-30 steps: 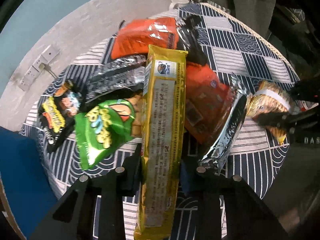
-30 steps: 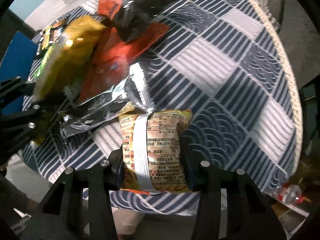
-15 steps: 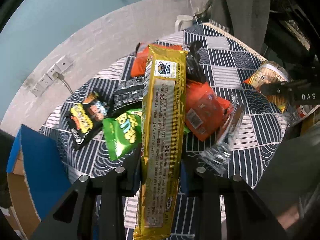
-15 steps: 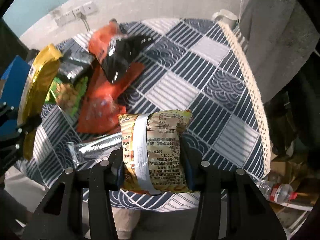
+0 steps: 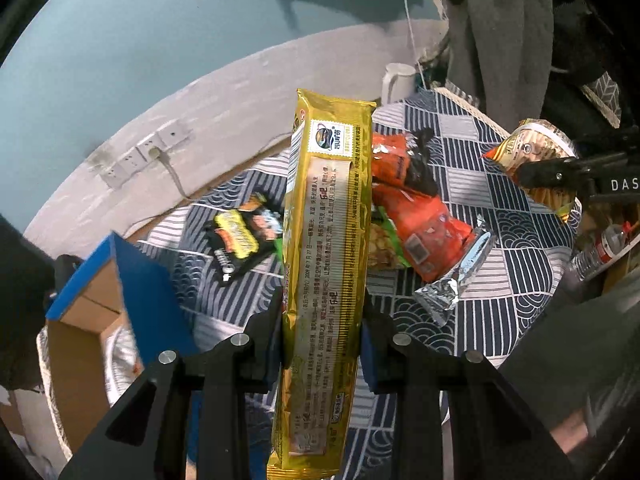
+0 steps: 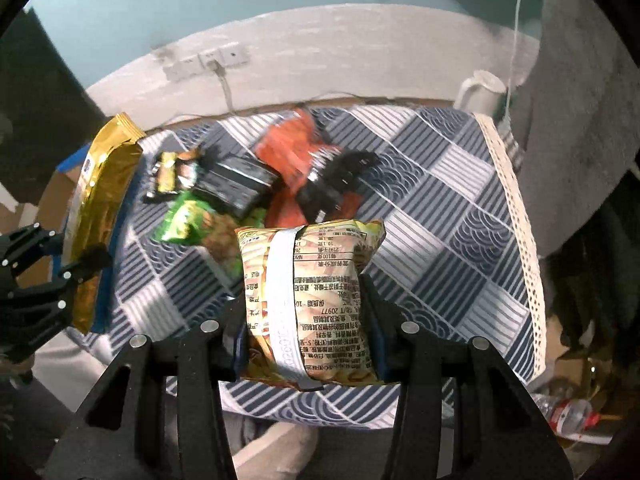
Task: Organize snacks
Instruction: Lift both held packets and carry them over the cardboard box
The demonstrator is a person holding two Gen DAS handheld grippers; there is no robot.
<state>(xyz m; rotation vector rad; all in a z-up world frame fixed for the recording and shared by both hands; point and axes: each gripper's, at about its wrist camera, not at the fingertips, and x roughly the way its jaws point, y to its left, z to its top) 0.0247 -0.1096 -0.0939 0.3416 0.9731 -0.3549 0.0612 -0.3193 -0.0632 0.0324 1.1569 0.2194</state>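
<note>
Two-handed carry of snack packets above a cloth-covered table point(image 6: 460, 208). The left gripper point(image 5: 322, 320) pinches a long gold biscuit packet point(image 5: 328, 248) across its lower third, the packet standing nearly upright and clear of the cloth; the right gripper point(image 6: 304, 332) is clamped on a squat yellow snack bag point(image 6: 308, 292), held by its flanks above the table's near edge. Left on the cloth, in a loose overlapping heap: an orange packet point(image 5: 424, 232), a green packet point(image 6: 188, 220), a black-and-yellow packet point(image 5: 240, 240) and a silver wrapper point(image 5: 456, 280). An open cardboard box point(image 5: 92, 304) with a blue flap stands just beside the table on the left gripper's side; it is judged the likely destination, though no frame confirms this.

Notes on the step: both loads are best kept well above the heap so no trailing end drags a loose packet; the tall gold packet, gripped low, may swing or slip, so the wrist should stay steady and the packet go in end first; the puffy bag tolerates little extra squeeze; release belongs only once each packet rests inside its place.
</note>
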